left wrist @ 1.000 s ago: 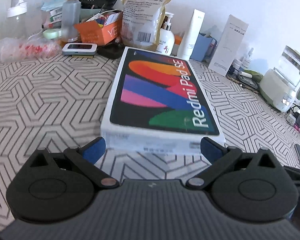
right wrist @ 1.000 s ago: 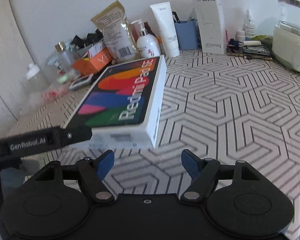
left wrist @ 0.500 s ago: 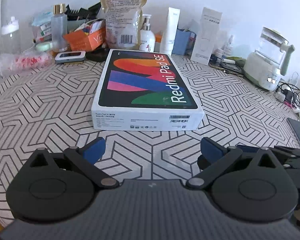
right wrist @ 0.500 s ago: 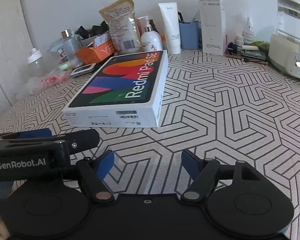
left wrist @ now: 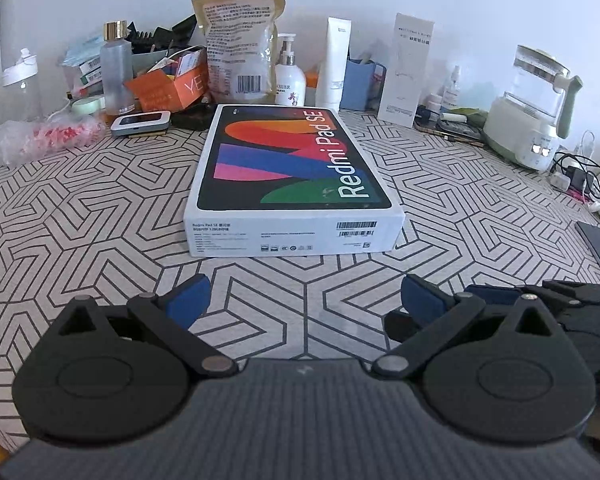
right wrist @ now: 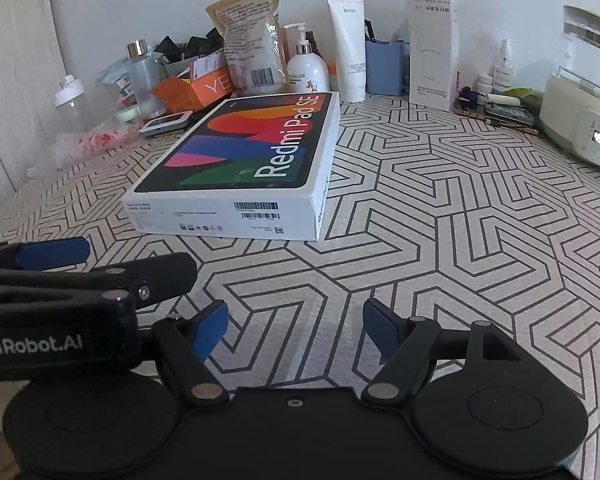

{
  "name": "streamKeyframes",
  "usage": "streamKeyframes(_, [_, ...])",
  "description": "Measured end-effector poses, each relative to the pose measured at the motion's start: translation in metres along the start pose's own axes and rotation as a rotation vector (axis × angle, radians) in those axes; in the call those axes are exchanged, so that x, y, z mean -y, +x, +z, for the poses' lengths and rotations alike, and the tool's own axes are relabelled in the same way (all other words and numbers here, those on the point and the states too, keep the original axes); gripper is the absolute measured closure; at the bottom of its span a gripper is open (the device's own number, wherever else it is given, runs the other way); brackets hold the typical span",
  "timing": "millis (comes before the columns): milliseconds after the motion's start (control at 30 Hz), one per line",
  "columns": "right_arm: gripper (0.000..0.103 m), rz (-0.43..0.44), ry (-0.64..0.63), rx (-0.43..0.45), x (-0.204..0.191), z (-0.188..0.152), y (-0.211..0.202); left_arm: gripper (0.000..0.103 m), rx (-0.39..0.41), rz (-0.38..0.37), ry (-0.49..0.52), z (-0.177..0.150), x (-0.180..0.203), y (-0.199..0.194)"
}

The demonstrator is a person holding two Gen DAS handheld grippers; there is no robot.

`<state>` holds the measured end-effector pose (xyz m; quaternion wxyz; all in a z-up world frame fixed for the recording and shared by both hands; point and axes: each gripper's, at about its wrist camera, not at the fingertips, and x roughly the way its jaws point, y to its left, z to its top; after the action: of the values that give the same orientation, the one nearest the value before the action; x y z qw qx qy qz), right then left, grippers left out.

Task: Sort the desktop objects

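Hovering wide open and empty, both claws, left claw [left wrist: 304,296] and right claw [right wrist: 296,324], risk shoving the tablet box [left wrist: 294,176] into far clutter on the counter [right wrist: 440,216].

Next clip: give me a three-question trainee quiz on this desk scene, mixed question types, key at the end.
1. True or false: the white Redmi Pad SE tablet box lies flat on the geometric-patterned tablecloth.
2. The left gripper is: A) open and empty, B) shut on the box, C) out of view.
3. Fill in: the right gripper has its blue-padded fingers ____, holding nothing.

Key: 1 true; 2 A; 3 open.
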<state>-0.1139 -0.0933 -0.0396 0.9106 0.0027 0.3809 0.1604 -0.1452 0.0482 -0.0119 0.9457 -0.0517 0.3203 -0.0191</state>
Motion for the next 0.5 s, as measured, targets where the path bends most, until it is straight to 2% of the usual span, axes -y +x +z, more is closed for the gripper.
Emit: streamKeyframes(500, [0.024, -0.008, -0.012, -0.006, -0.0012, -0.0037, 0.0053, 0.000, -0.005, -0.013, -0.006, -0.0042, -0.0008, 0.0051])
